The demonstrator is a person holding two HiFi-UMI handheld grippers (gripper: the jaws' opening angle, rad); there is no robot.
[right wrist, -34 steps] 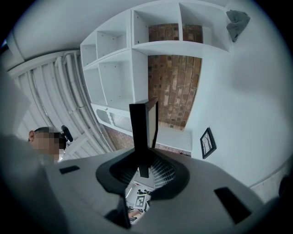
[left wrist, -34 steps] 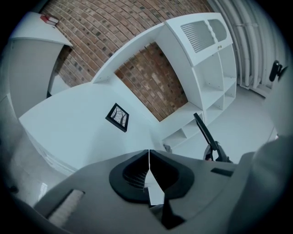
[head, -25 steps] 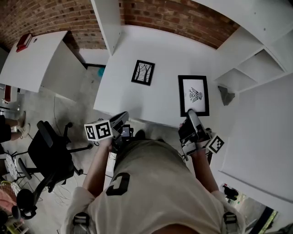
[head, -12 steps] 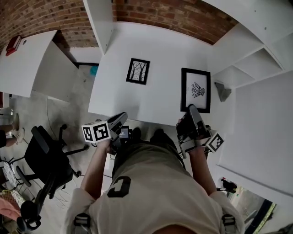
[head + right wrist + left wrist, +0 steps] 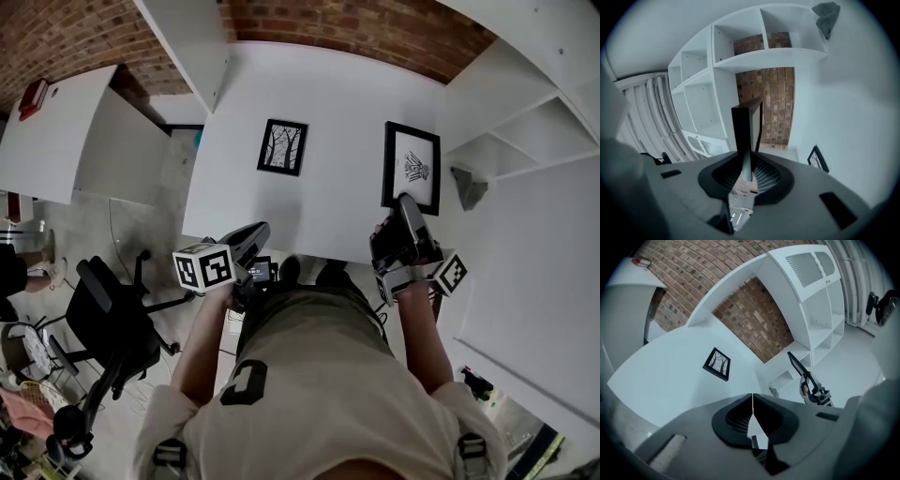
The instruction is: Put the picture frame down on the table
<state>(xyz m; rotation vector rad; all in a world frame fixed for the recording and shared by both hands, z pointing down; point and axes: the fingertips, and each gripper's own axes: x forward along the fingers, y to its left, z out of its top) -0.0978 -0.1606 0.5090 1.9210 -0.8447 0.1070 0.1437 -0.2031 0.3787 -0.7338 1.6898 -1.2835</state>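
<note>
The white table [image 5: 328, 103] carried one small black frame [image 5: 282, 147], lying flat near its middle, picture upward.

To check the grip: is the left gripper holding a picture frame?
No, the left gripper has its jaws together with nothing between them.

back: brick wall [image 5: 375, 33] | right: white open shelves [image 5: 525, 141] | left: black office chair [image 5: 103, 319] on grey floor [image 5: 112, 230]
</note>
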